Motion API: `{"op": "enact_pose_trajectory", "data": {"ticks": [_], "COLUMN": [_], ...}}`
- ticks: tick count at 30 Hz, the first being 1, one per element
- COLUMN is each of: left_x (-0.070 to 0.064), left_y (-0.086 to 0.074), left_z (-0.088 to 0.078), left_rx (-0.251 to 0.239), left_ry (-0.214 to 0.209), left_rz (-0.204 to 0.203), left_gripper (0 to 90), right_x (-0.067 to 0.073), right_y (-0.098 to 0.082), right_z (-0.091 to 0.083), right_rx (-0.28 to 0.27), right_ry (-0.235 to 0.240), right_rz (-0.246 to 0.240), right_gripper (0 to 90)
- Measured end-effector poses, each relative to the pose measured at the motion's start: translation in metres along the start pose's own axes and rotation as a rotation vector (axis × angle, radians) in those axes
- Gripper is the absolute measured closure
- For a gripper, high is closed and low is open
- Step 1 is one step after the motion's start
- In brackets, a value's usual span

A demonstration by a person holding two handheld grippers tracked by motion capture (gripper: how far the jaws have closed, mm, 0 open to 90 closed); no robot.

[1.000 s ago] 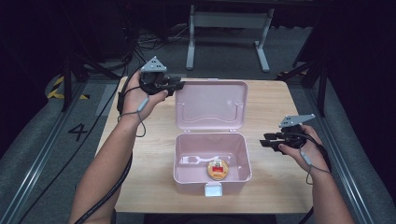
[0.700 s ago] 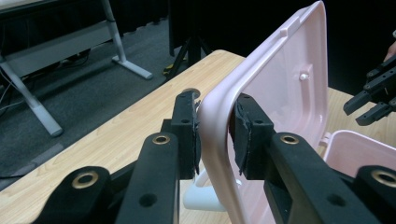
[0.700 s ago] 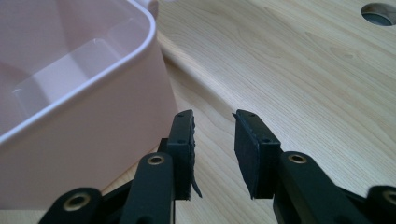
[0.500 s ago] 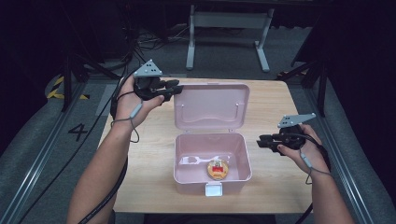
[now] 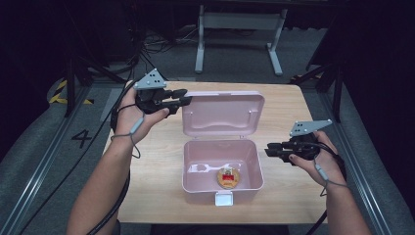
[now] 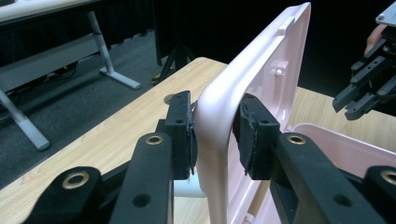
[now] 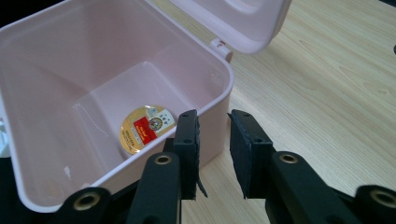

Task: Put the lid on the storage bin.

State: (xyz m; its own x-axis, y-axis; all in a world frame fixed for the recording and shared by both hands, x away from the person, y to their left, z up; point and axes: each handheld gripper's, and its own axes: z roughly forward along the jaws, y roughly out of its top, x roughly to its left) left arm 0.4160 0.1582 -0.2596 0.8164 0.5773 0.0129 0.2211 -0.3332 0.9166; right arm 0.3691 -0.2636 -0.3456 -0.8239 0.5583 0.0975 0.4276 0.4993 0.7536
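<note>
Pink plastic lidded box (image 5: 220, 169) sat mid-worktop, slightly toward the near edge, lid (image 5: 222, 113) swung up and standing open at the far side. So the opening step looked done.

Left tool (image 5: 182, 98) was at the lid's left edge. In the left gripper view the lid's rounded rim (image 6: 215, 112) ran between its two black pads (image 6: 250, 135); the jaws had just been opening, a gap showed on the right pad's side, and the left pad was close to or barely touching the rim. I read that as released, not clamping: lid was standing on its own hinge.

Right tool (image 5: 270, 149) hovered just right of the box's right wall, apart from it. The right gripper view showed its pads (image 7: 245, 149) with nothing between them, box corner (image 7: 219, 100) just beyond the tips. Its jaws had just been closing, on air.

Inside the box: a round gold-rimmed disc with a red label (image 7: 145, 128) lay flat on the floor, near-centre, plus a pale whitish piece (image 5: 208, 167) to its left, too faint to identify.

Light wooden worktop (image 5: 156, 161) around the box was bare.

Judgement: lid open, hold on it let go. Remaining work likely concerned the contents or re-closing; neither tool was yet committed to either.
</note>
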Motion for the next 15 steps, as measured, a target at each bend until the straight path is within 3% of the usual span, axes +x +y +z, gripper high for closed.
{"op": "enact_pose_trajectory", "data": {"ticks": [15], "left_x": [-0.013], "left_y": [-0.012], "left_z": [-0.013], "left_rx": [-0.042], "left_ry": [-0.071], "left_rz": [0.004], "left_gripper": [64.5], "right_x": [0.009], "right_y": [0.005], "right_z": [-0.012], "right_rx": [-0.045], "right_ry": [0.022], "right_rz": [-0.010], "right_gripper": [73.0]}}
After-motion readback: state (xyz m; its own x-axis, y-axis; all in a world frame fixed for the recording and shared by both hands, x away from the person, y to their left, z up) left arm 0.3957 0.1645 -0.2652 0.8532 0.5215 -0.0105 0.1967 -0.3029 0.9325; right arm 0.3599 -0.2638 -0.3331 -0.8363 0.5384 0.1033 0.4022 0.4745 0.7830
